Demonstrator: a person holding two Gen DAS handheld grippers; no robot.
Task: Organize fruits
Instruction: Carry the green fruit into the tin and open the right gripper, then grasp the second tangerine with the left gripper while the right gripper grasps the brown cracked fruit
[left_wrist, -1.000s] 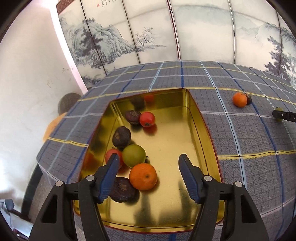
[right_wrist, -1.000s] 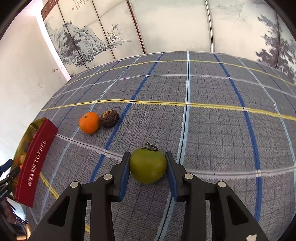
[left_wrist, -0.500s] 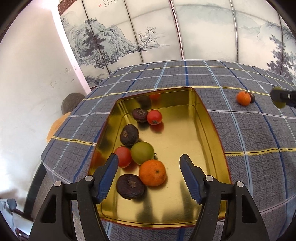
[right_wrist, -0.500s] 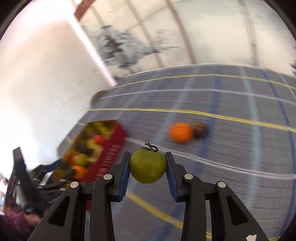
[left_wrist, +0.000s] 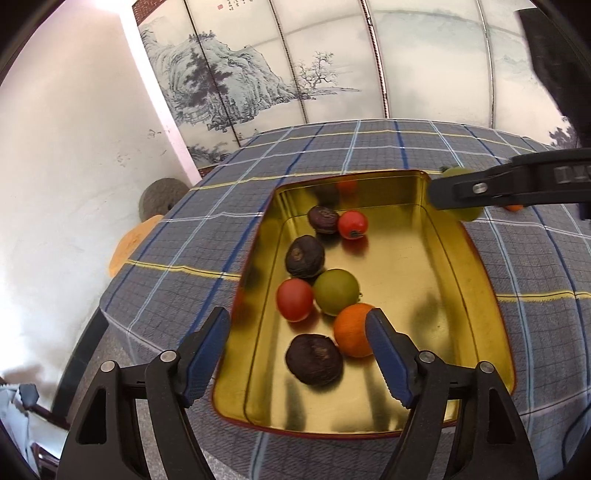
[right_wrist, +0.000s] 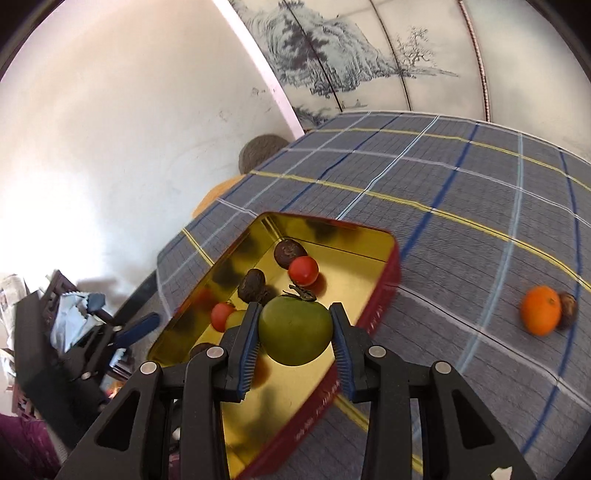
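While clamped on green fruit, right gripper hovers over gold tin, ready to drop there. Left gripper, jaws just widened, empty, above tin's near end. Orange well outside tin, uncollected.

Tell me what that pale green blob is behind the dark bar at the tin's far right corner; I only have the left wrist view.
Observer: The bar is the right gripper; its jaws are shut on a green fruit with a dry stem.
Operator: Is any fruit lying on the cloth? I see only an orange sliver.
Observer: Yes, a whole orange, with a dark brown fruit right against it.
Operator: What colour is the tin outside?
Observer: Red, with pale lettering I cannot read.
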